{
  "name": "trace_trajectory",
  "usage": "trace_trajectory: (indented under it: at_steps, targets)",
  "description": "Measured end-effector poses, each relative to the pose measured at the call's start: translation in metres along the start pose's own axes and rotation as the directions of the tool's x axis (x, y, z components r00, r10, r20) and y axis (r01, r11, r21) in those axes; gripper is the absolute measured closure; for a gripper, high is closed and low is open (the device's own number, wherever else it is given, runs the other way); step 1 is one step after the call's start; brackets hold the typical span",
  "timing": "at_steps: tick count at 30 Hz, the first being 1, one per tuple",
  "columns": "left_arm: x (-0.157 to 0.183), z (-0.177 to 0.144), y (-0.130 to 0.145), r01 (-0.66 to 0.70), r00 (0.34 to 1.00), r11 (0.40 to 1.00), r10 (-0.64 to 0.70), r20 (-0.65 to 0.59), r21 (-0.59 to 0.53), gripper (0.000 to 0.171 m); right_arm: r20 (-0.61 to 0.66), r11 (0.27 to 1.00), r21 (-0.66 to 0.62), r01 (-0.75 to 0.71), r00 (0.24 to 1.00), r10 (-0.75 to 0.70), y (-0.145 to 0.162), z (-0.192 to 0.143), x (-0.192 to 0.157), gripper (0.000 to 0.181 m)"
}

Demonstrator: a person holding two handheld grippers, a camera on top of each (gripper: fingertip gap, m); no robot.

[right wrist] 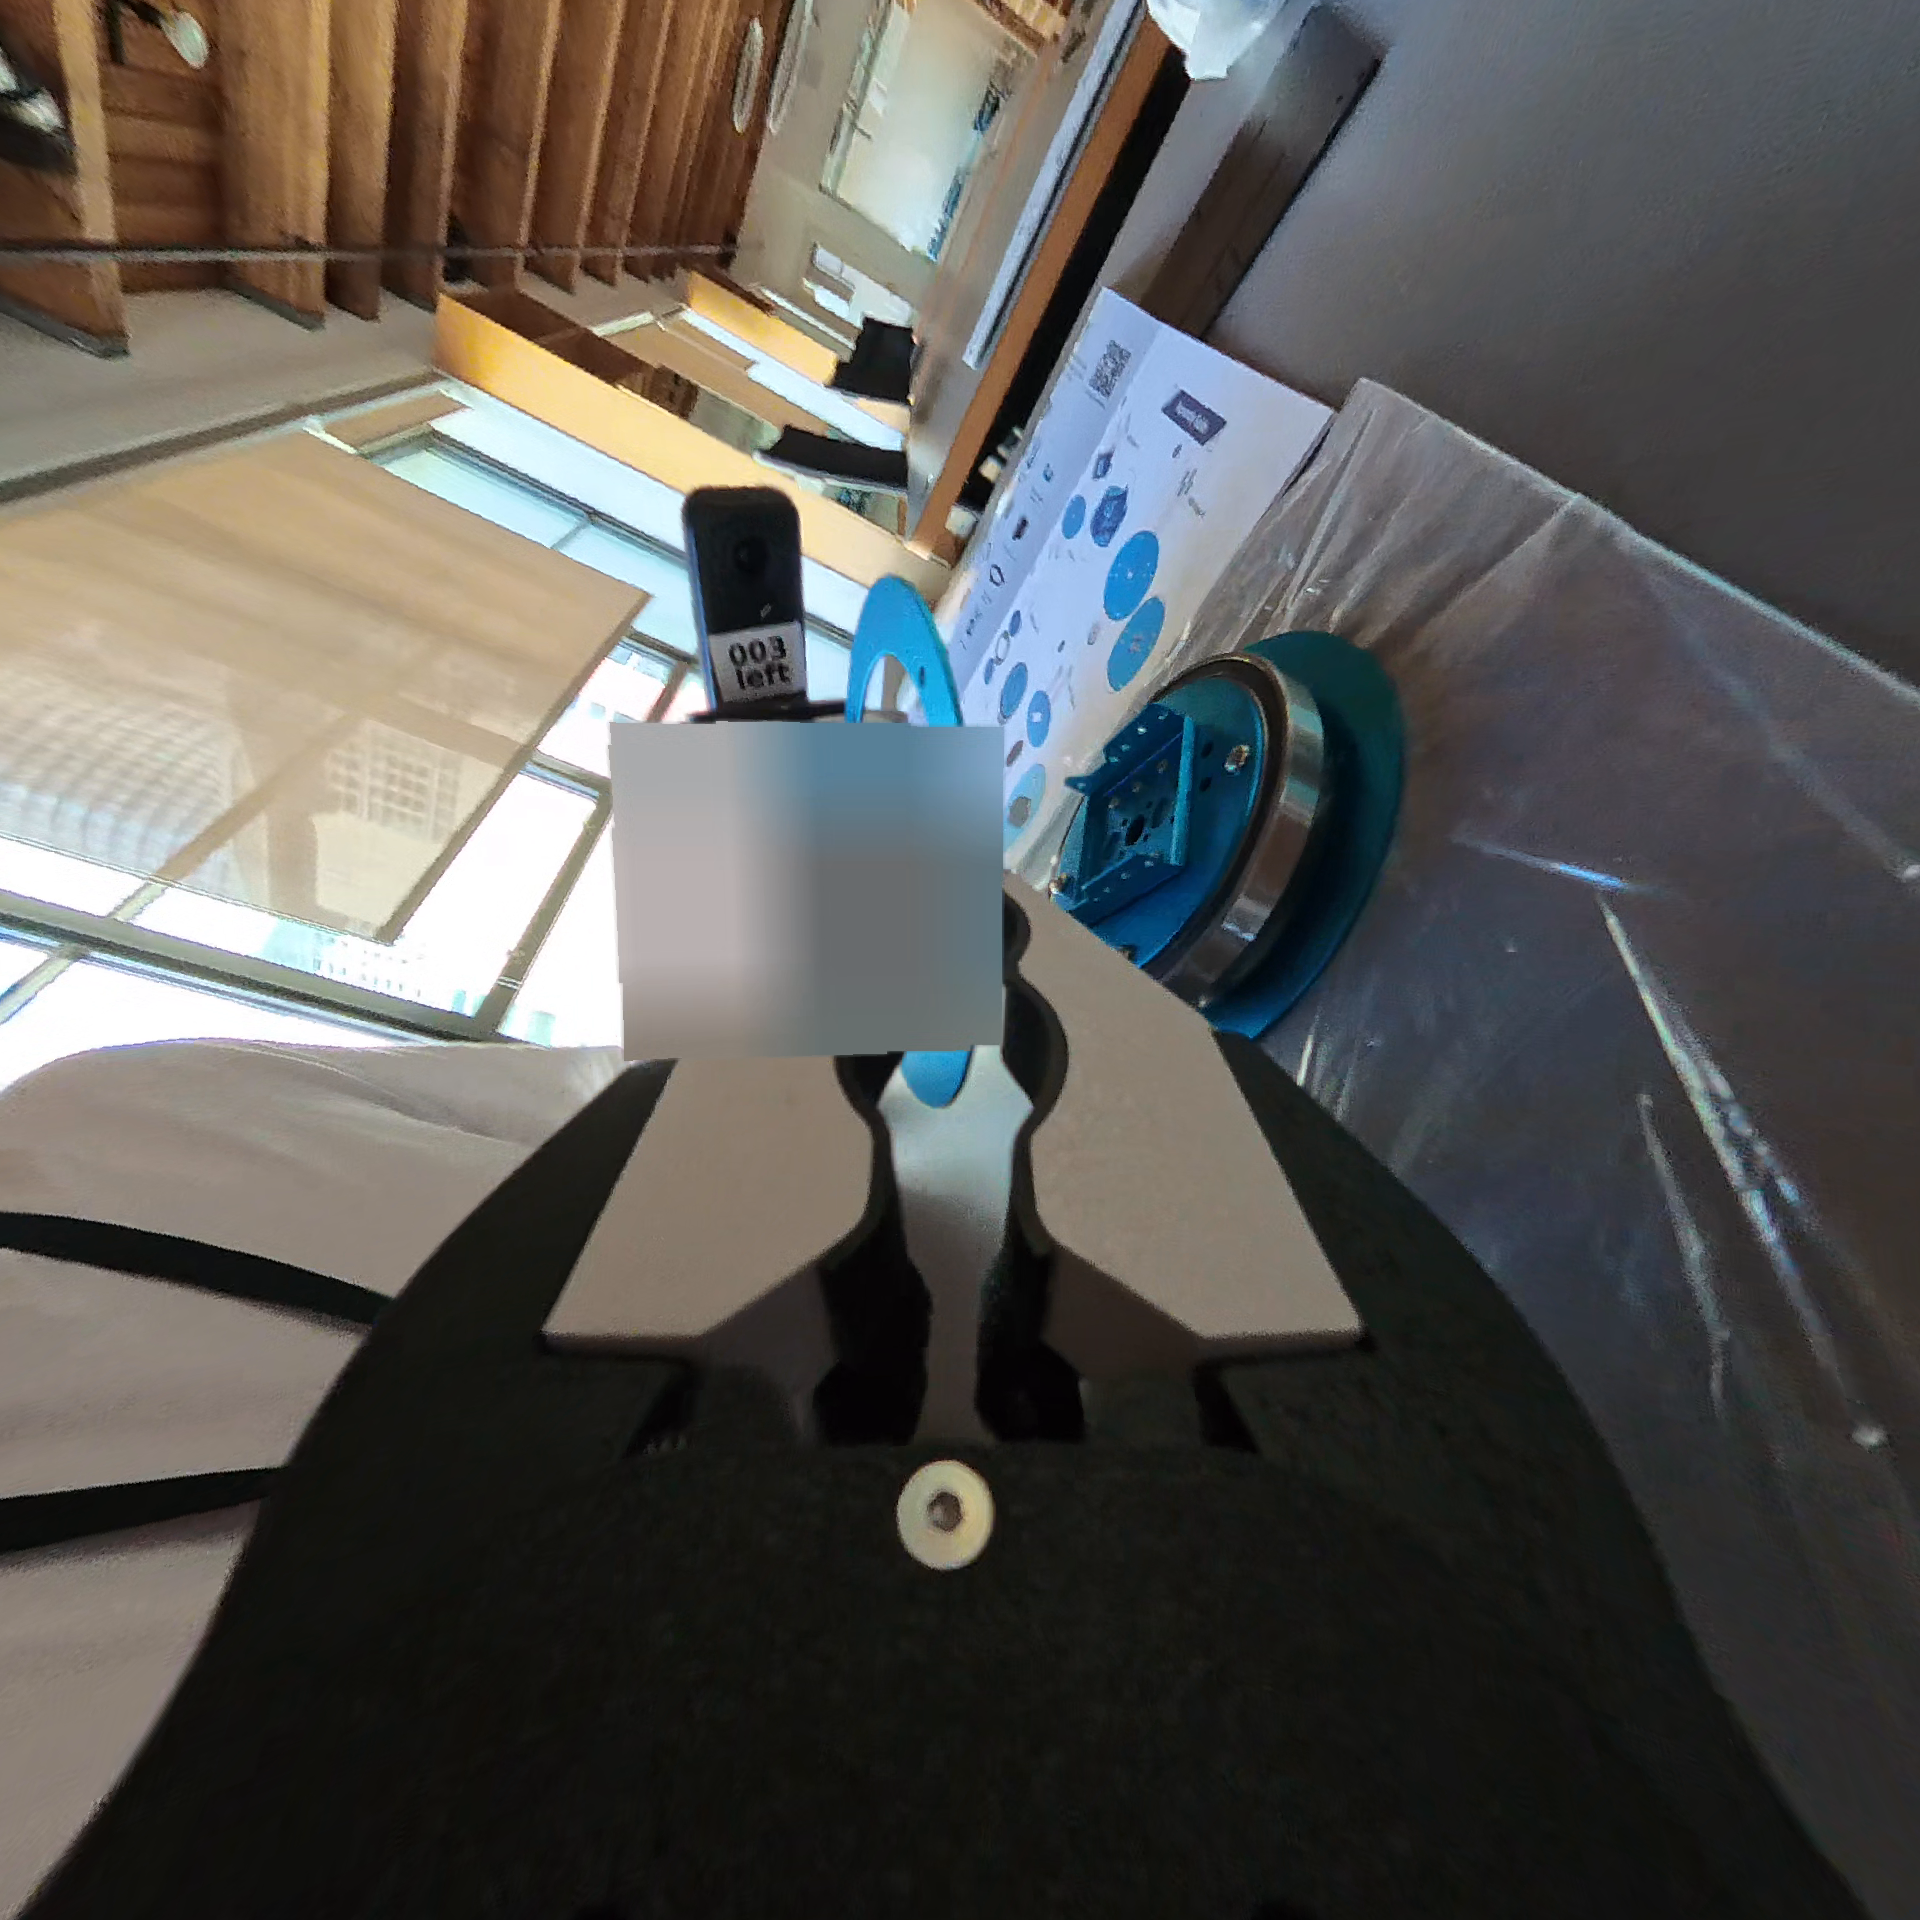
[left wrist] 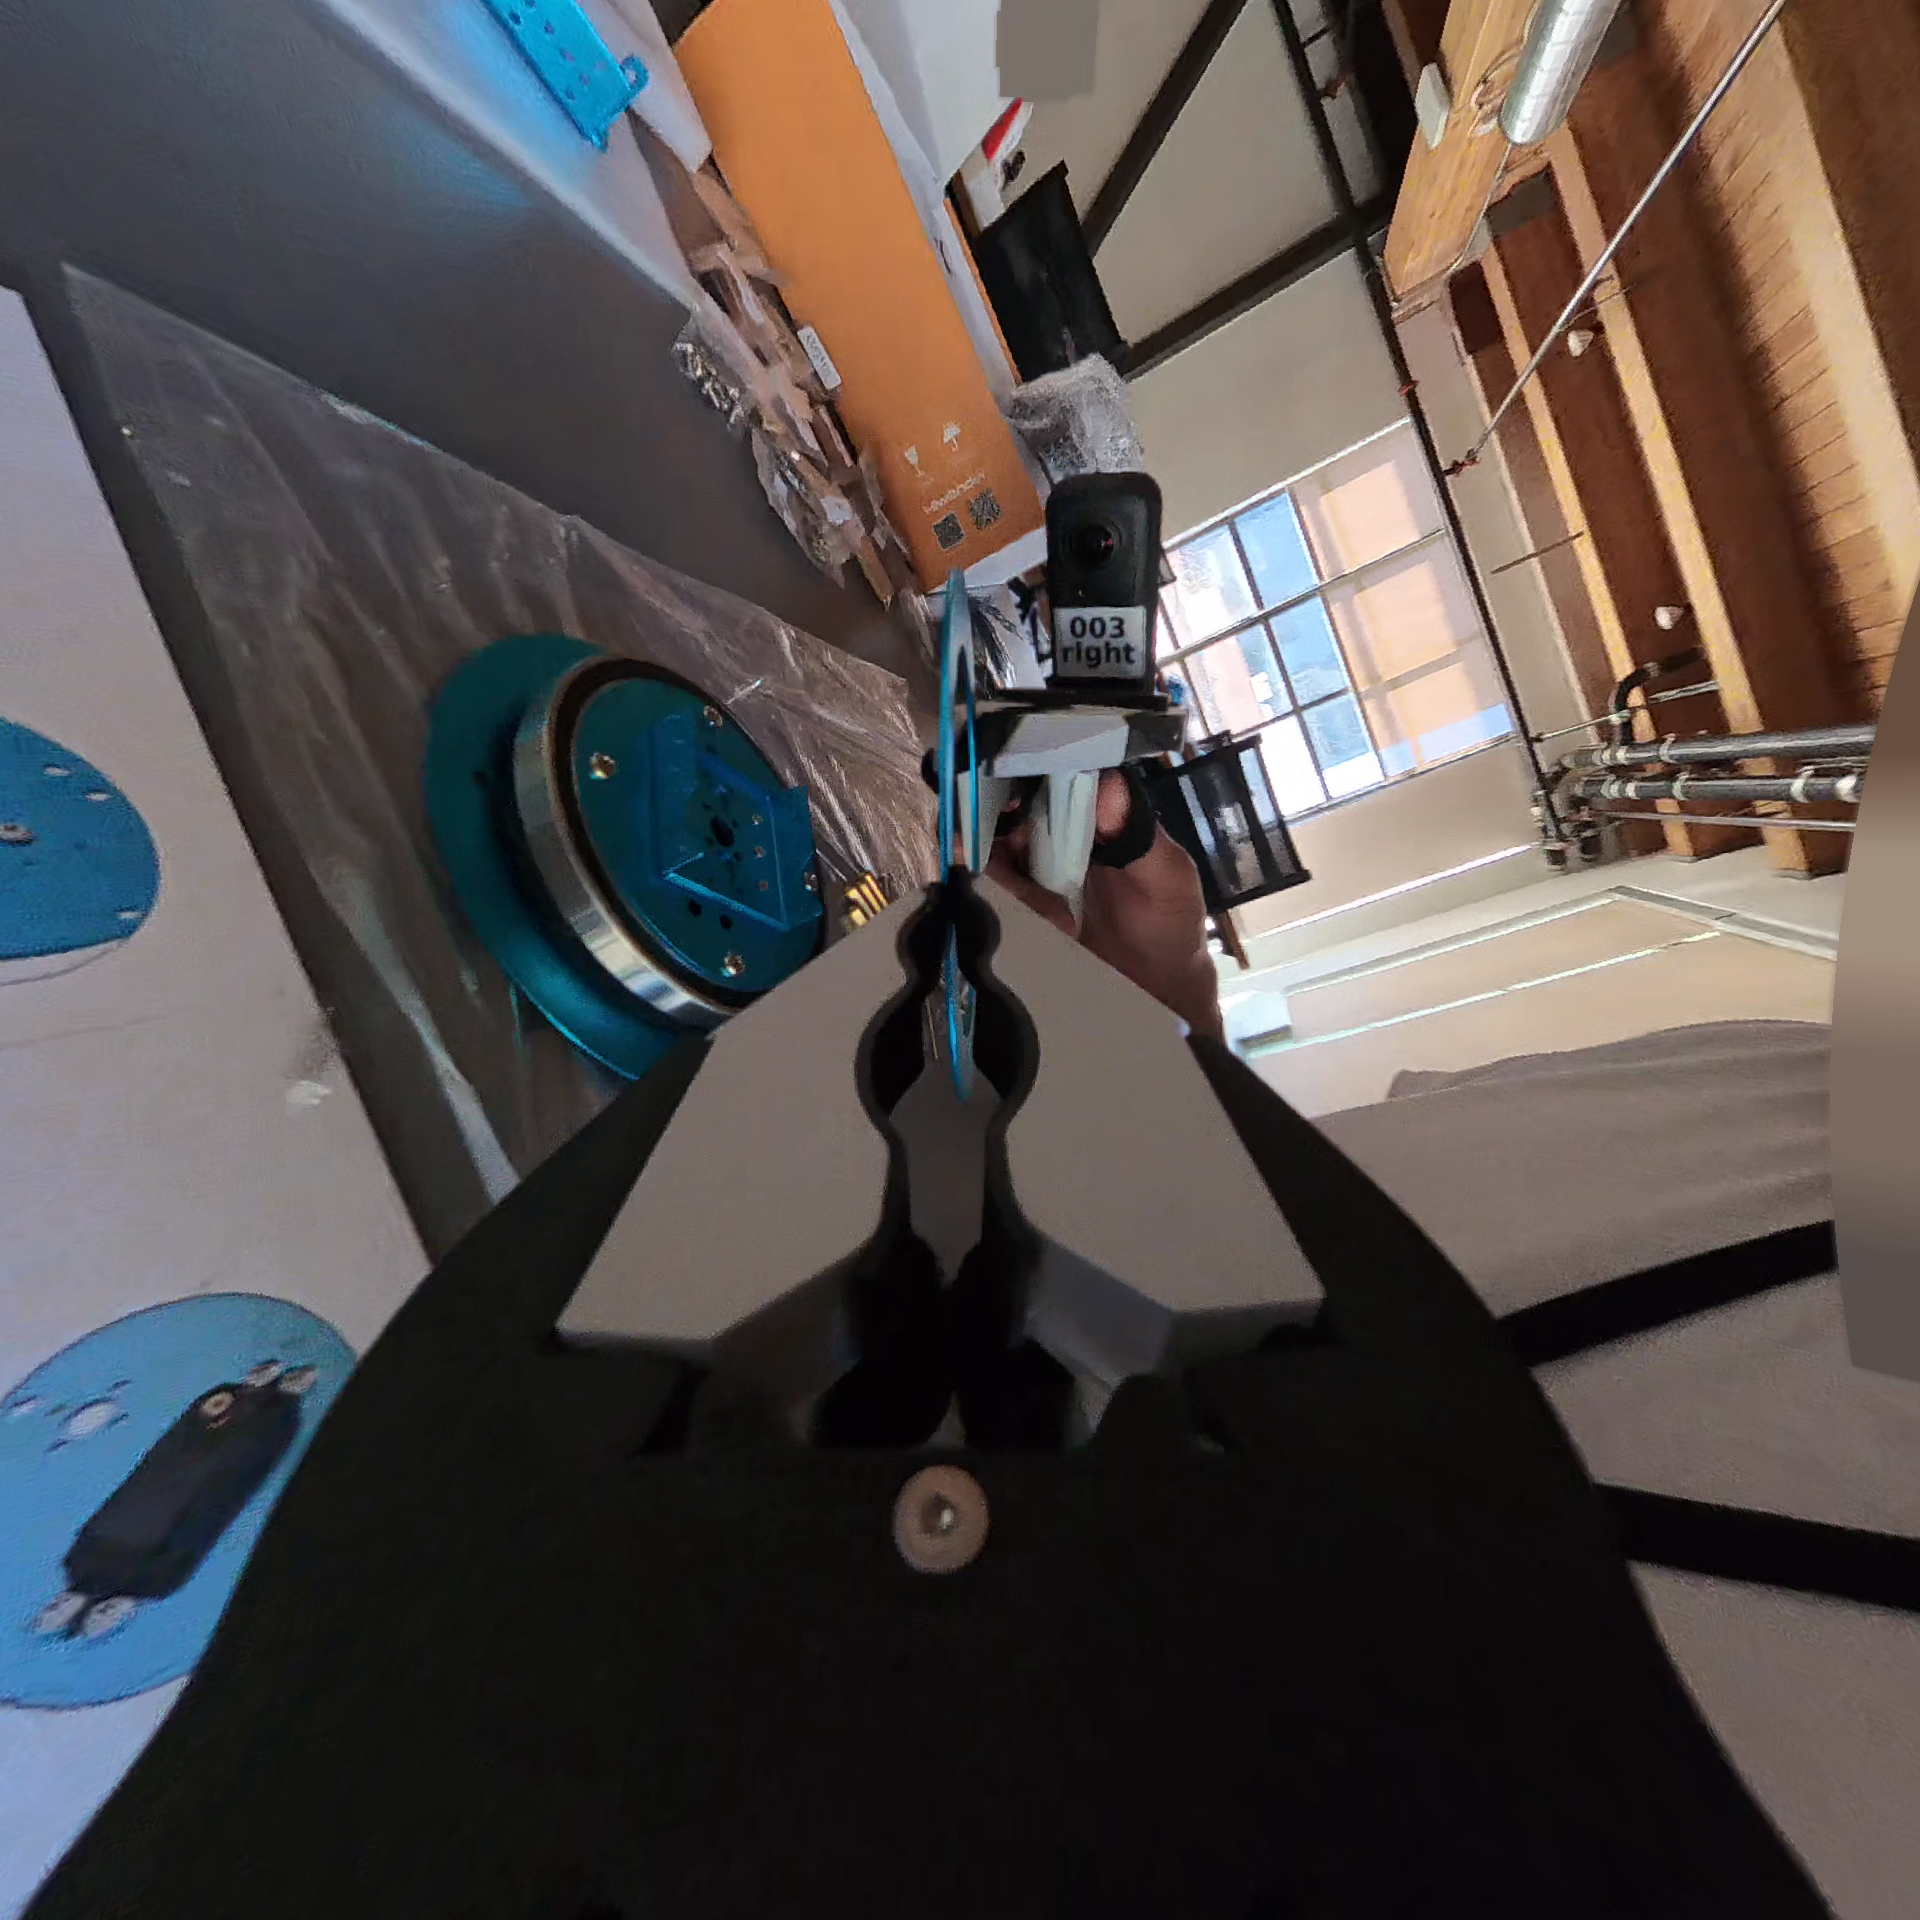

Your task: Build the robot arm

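My left gripper (left wrist: 951, 894) is shut on the near edge of a thin blue ring (left wrist: 956, 686), which I see edge-on. My right gripper (right wrist: 945, 914) faces it from the other side, and its white body (left wrist: 1049, 753) is held by a hand (left wrist: 1132, 914). In the right wrist view the ring (right wrist: 899, 644) is tilted, with its lower edge between my right fingers (right wrist: 1091, 1091). These stand a little apart, and one tip is hidden by a blurred patch. A blue round turntable assembly (left wrist: 665, 831) with a steel bearing sits beside the ring and also shows in the right wrist view (right wrist: 1205, 821).
The assembly rests on a grey board wrapped in clear film (right wrist: 1558, 935). A white sheet with pictures of blue parts (left wrist: 62, 1039) lies beside it. An orange box (left wrist: 862, 260), bagged small parts (left wrist: 769, 416) and a blue bracket (left wrist: 566, 57) lie farther off. About 8 centimetres separates my left fingertips from my right. From the right gripper's tips to the blue bracket (left wrist: 566, 57) is close to 30 centimetres.
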State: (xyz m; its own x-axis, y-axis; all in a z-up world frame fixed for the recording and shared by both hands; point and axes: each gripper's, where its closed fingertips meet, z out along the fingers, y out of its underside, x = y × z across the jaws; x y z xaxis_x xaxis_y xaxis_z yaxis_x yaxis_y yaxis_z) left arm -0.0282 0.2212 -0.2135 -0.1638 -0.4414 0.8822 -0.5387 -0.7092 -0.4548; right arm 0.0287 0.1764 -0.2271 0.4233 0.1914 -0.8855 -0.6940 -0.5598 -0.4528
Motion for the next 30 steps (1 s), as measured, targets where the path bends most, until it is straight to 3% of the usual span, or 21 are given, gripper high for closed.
trace_trajectory:
  at_steps: [7, 12, 18, 30]
  targets:
    - [-0.025, 0.007, -0.012, 0.133, 0.991, 0.987, -0.135, -0.019, -0.090, 0.171, -0.087, 0.999, -0.038, 0.016, 0.996, -0.019, -0.004, -0.003, 0.022, 0.178]
    - [-0.061, 0.008, -0.020, -0.077, 0.969, 0.991, 0.100, 0.227, -0.107, 0.165, -0.133, 0.996, -0.085, -0.034, 0.991, 0.023, 0.004, -0.001, 0.039, 0.180]
    - [-0.077, 0.003, -0.018, -0.187, 0.899, 0.967, 0.240, 0.367, -0.174, 0.168, -0.222, 0.991, -0.131, -0.025, 0.975, -0.004, 0.004, -0.003, 0.054, 0.176]
    - [-0.086, -0.001, -0.014, -0.261, 0.830, 0.937, 0.340, 0.442, -0.231, 0.165, -0.317, 0.983, -0.177, 0.051, 0.942, -0.106, 0.009, -0.001, 0.062, 0.172]
